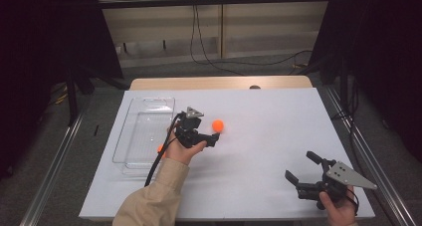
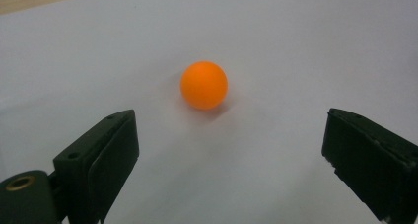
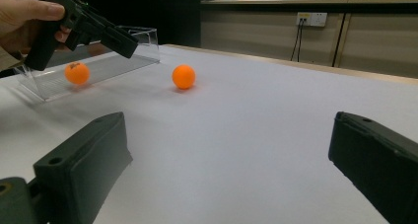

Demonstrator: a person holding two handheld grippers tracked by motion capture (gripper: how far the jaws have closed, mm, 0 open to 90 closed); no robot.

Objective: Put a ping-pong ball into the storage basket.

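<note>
- Left gripper (image 1: 211, 136), held in the person's left hand (image 1: 183, 149) above the white table (image 1: 268, 136), points toward an orange ball (image 1: 217, 125) lying just beyond its tips; its jaws stand wide apart with nothing between them.
- From the left gripper view, the ball (image 2: 203, 85) rests on the bare tabletop ahead of the gap between the two black jaws, touching neither.
- Right gripper (image 1: 302, 169), gripped by the right hand (image 1: 338, 206) near the table's front right corner, is angled toward the table's middle, its jaws likewise spread and empty, well apart from the ball.
- A beige sleeve (image 1: 154, 196) covers the left forearm, which enters from the bottom edge.
- A clear plastic tray (image 1: 142, 131) sits just to the left of the left hand.
- A second orange ball (image 3: 77, 72) shows in the right gripper view behind the tray's clear wall (image 3: 123, 66); from above it is mostly hidden by the left hand and cable, with only an orange sliver (image 1: 160, 148) visible.
- The right hand is cut off by the bottom of the high view.
</note>
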